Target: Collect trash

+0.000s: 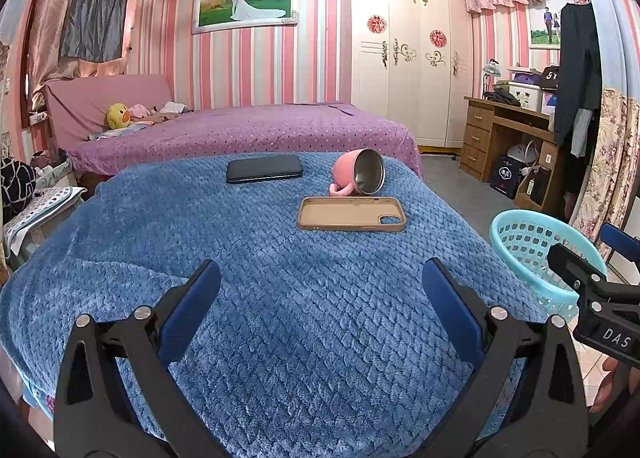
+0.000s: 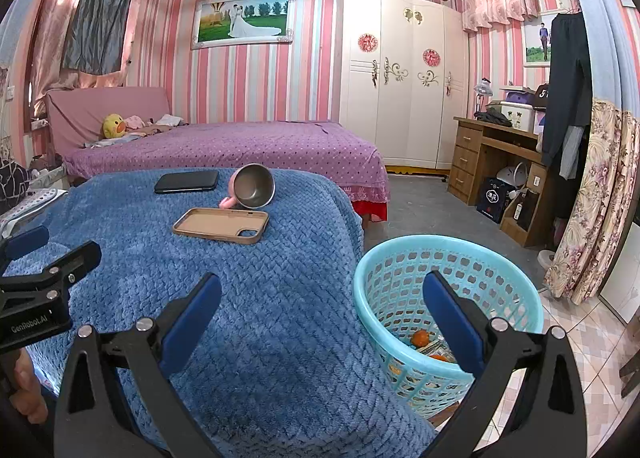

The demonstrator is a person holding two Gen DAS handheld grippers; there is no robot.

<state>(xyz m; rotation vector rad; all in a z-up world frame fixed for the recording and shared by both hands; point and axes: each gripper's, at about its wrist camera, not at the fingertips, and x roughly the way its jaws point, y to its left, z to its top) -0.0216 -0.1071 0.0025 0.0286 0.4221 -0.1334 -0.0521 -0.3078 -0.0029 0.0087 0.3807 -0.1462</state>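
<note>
Blue blanket (image 1: 280, 298): covering the raised surface, plush and yielding; anything pressed into it is going to sink a little.

Left gripper (image 1: 320, 298): hovering over the near blanket, jaws standing wide, carrying nothing.

Black phone (image 1: 264, 169): lying flat at the far edge. Stiff, smooth, likely slippery; not looking like trash.

Tan phone case (image 1: 352, 214): lying open side up, just in front of the mug. Judged light and slightly flexible; pinching one long raised rim is looking the best hold, since the flat back offers no purchase.

Pink mug (image 1: 360, 176): lying tipped on its side, steel-lined mouth facing the cameras, handle resting down. Rigid, moderately heavy, apt to roll; gripping across the rim wall is looking the safest hold.

Right gripper (image 2: 322, 310): jaws spread wide, empty, hanging across the blanket edge and basket.

Turquoise basket (image 2: 400, 258): standing on the floor just beside the blanket's right edge, holding orange scraps and wrappers; no loose trash is showing on the blanket.
</note>
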